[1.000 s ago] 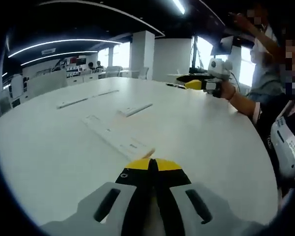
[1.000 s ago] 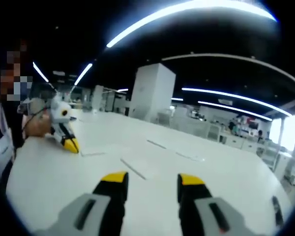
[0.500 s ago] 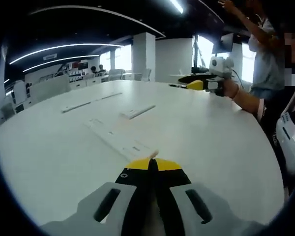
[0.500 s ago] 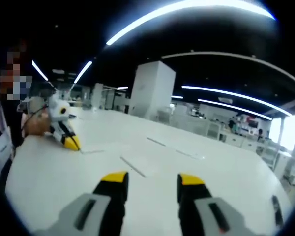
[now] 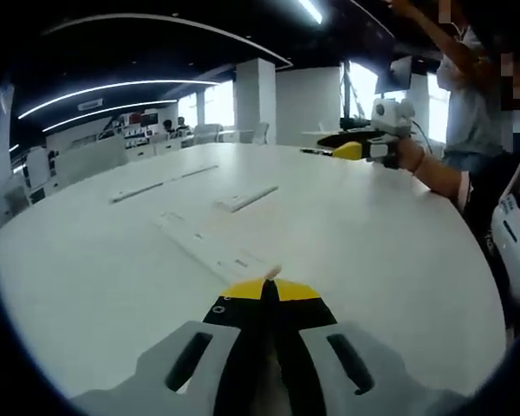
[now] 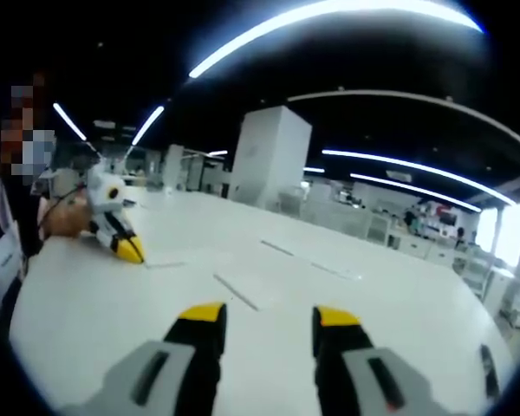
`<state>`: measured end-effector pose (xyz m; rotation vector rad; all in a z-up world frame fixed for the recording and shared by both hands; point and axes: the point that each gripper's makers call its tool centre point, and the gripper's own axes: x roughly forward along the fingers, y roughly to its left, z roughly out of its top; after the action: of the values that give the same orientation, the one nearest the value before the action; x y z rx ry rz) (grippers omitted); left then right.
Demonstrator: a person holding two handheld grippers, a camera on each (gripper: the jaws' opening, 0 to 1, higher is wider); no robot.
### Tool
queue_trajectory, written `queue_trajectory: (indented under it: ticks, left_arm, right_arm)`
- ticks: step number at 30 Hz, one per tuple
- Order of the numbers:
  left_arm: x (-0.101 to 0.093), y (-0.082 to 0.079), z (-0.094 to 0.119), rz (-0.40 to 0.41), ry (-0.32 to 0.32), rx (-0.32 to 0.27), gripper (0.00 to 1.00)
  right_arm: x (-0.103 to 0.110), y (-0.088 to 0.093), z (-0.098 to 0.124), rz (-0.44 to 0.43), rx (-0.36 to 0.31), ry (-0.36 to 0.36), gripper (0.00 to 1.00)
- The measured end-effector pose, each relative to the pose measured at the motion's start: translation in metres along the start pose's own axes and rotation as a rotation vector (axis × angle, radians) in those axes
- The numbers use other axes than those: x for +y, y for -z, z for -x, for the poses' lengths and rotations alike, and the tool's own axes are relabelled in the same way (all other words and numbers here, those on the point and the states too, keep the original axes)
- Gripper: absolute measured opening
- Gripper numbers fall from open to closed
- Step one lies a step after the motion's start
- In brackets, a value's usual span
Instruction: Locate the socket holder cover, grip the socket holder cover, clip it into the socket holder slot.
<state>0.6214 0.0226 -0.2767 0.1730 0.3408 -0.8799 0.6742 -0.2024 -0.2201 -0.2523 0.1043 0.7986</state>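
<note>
Left gripper (image 5: 273,290) sits low over the white surface (image 5: 373,251) with its yellow-tipped jaws pressed together, and a small pale tip pokes out just above them at 12 o'clock; whether that is a part pinched between the jaws or only something lying on the surface beyond them I cannot tell. Immediately ahead, running from the jaw tips toward 10 o'clock, lies a long flat white strip (image 5: 210,245), likely the socket holder, its long axis slanting away up and to the left. Farther out at 12 o'clock a shorter white bar (image 5: 247,198) lies well apart from it, probably the socket holder cover, and two thinner strips (image 5: 160,179) lie beyond at 11 o'clock. At 1 o'clock the right gripper (image 5: 351,149) hangs above the far edge of the surface, held in a person's hand. In the right gripper view, the right gripper (image 6: 267,316) has its jaws spread wide with nothing between them; a thin white bar (image 6: 236,292) lies just ahead at 12 o'clock, its long axis running away toward 11 o'clock, and the left gripper (image 6: 124,247) rests at 10 o'clock. Judging by this, the left gripper is the nearer to the long strip, and the open right gripper is the one free to take the cover.
</note>
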Motion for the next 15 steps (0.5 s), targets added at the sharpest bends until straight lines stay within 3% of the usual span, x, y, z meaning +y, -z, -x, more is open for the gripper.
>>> queue_trajectory:
  ticks: [15]
  left_arm:
    - [-0.0006, 0.0001, -0.0002, -0.004, -0.001, 0.006, 0.03]
  right_arm:
    - [0.0030, 0.0026, -0.0009, 0.006, 0.016, -0.008, 0.41]
